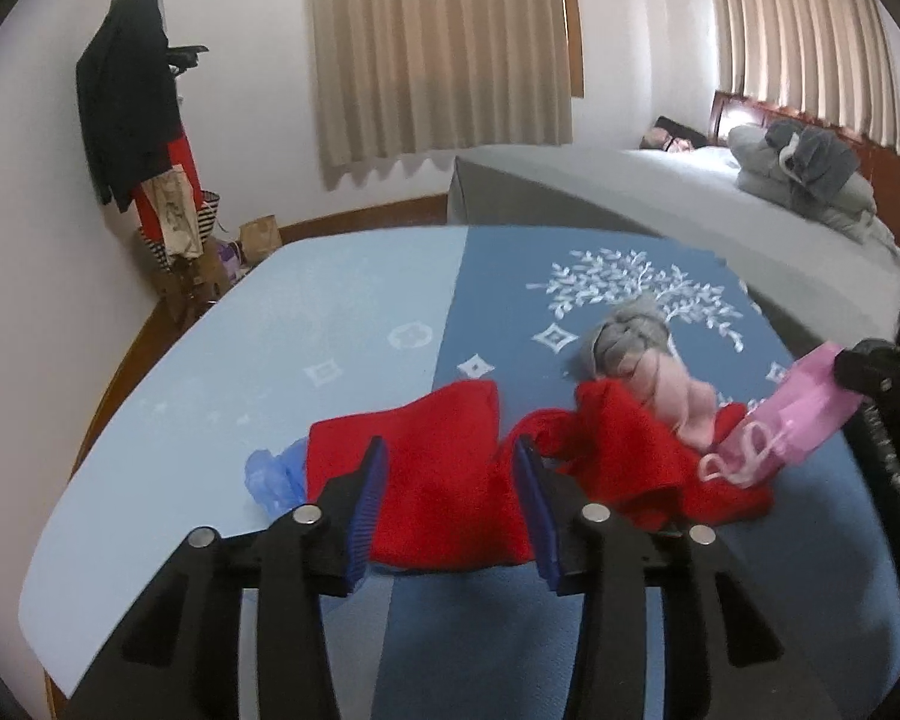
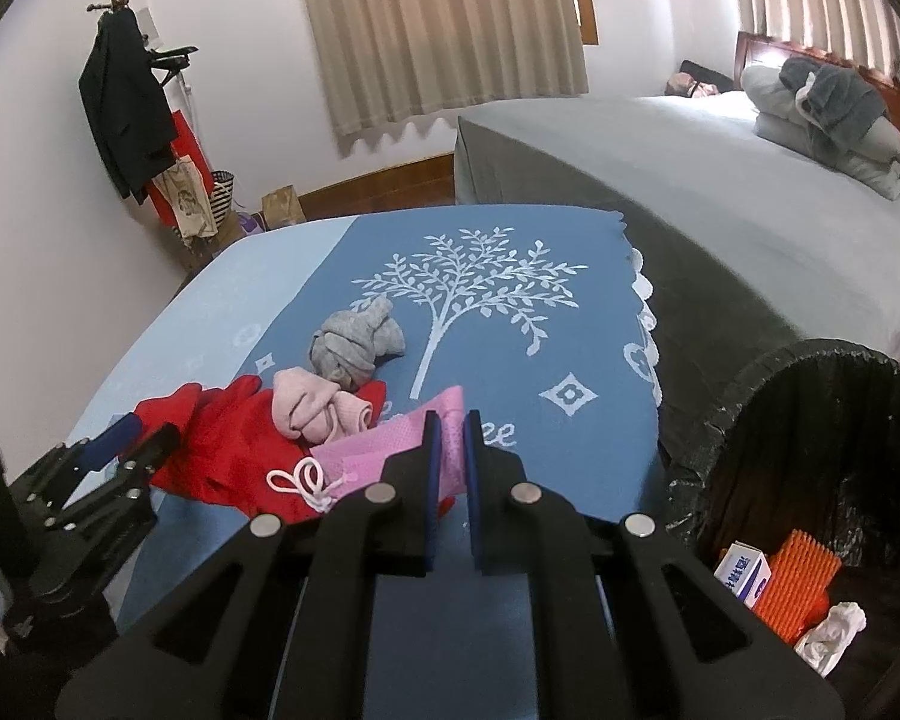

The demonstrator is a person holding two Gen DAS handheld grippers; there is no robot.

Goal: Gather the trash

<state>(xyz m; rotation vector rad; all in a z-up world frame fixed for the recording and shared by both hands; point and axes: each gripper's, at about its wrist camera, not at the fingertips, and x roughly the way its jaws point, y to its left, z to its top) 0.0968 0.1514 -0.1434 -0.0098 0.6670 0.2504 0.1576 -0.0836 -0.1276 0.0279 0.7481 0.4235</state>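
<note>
- Your left hand-held gripper (image 1: pixel 450 480) hangs over a crumpled red knitted cloth (image 1: pixel 444 468) on the blue surface (image 1: pixel 330 324) printed with a white tree; its blue-padded jaws stand spread to either side of a fold of the cloth, and you cannot tell from the pictures whether the pads press on it.
- Your right hand-held gripper (image 2: pixel 451 450) has its jaws drawn close together and pinches the edge of a pink mesh drawstring pouch (image 2: pixel 384 444), whose white cord (image 2: pixel 306 483) loops over the red cloth.
- A crumpled piece of thin blue plastic (image 1: pixel 273 474) lies on the pale stripe of the surface, just beside the left edge of the red cloth.
- A rolled pink sock bundle (image 2: pixel 312 408) rests on the red cloth; a rolled grey sock bundle (image 2: pixel 354 342) sits just behind it, beside the tree's trunk.
- To your right stands a bin lined with a black plastic bag (image 2: pixel 810 420), holding a small white-and-blue carton (image 2: pixel 744 573), an orange ribbed piece (image 2: pixel 801 585) and a crumpled white tissue (image 2: pixel 831 636).
- Behind the surface stretches a bed with a grey cover (image 2: pixel 660 168).
</note>
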